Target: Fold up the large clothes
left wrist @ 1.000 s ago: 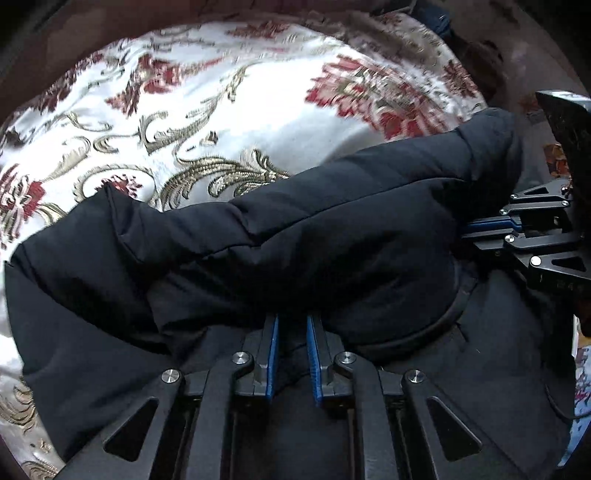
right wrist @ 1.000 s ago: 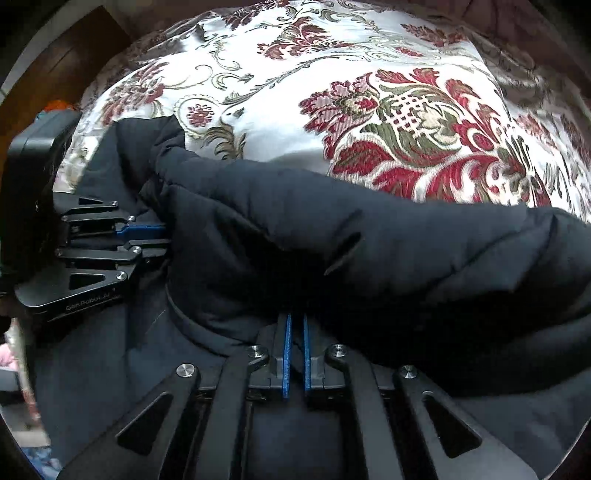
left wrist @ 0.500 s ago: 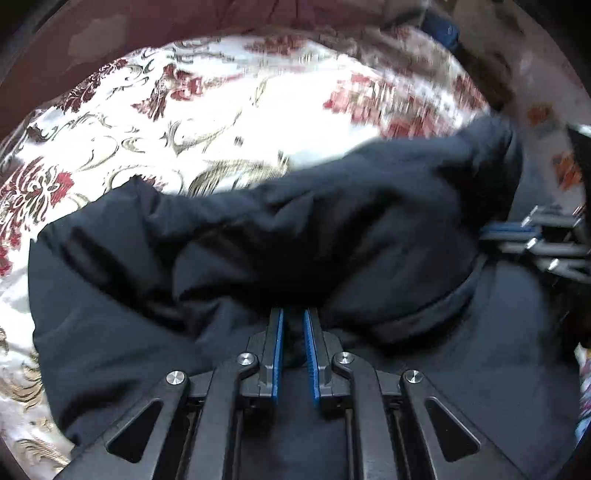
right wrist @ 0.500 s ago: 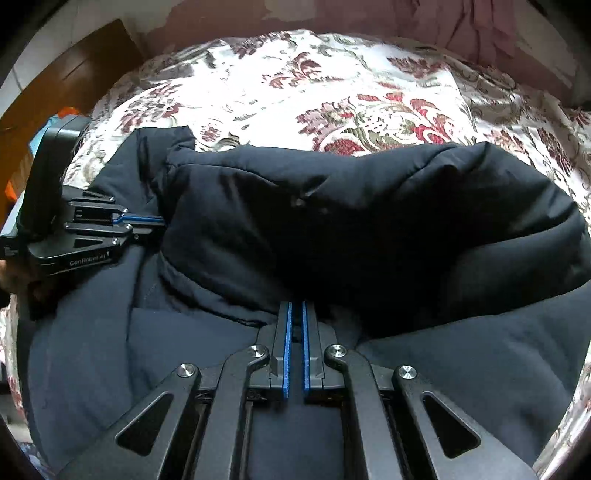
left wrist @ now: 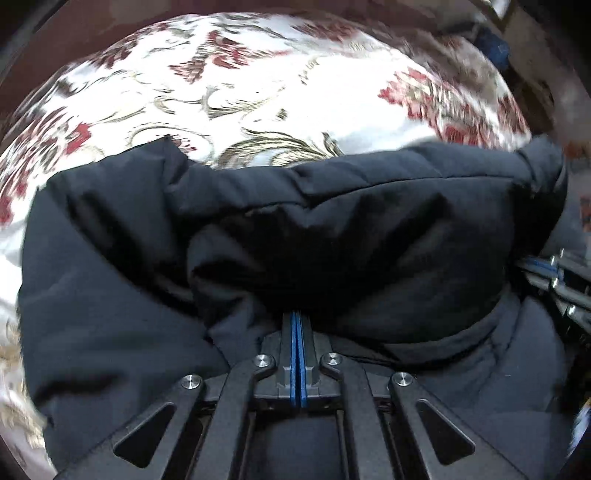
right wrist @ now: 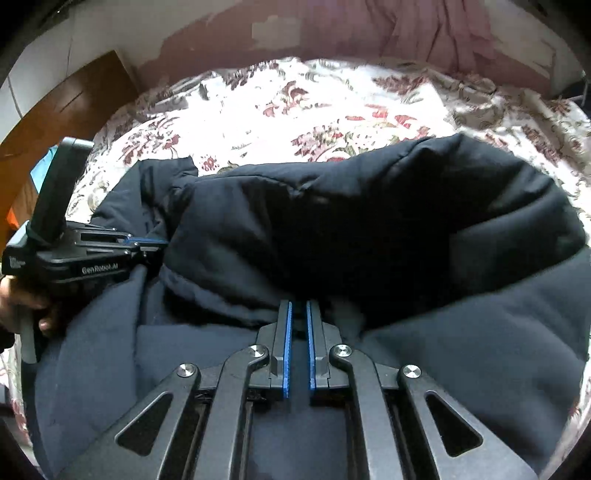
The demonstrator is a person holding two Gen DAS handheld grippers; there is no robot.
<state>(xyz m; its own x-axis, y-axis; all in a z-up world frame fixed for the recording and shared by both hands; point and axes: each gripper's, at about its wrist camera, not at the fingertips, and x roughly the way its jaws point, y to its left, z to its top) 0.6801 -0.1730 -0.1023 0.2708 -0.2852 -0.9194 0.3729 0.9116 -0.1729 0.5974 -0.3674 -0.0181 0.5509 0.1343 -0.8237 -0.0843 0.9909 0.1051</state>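
A large black padded jacket (left wrist: 332, 229) lies on a floral bedspread (left wrist: 258, 92), with a folded-over layer bulging across it. My left gripper (left wrist: 296, 317) has its blue pads pressed together at the fold's lower edge; the tips are hidden under the fabric. In the right wrist view the jacket (right wrist: 369, 221) fills the middle. My right gripper (right wrist: 298, 306) shows a narrow gap between its pads, tips at the fold's edge, with nothing seen between them. The left gripper (right wrist: 147, 243) also shows at the left, its fingers against the jacket's edge, held by a hand.
The white, red and gold bedspread (right wrist: 314, 110) extends beyond the jacket. A pink wall (right wrist: 332, 33) and a wooden panel (right wrist: 74, 99) stand behind the bed. The right gripper's fingers (left wrist: 554, 273) show at the left wrist view's right edge.
Both grippers have pulled back and risen, so more bed shows. The left pads have closed from a small gap. The right pads have parted slightly. The fold has settled onto the jacket.
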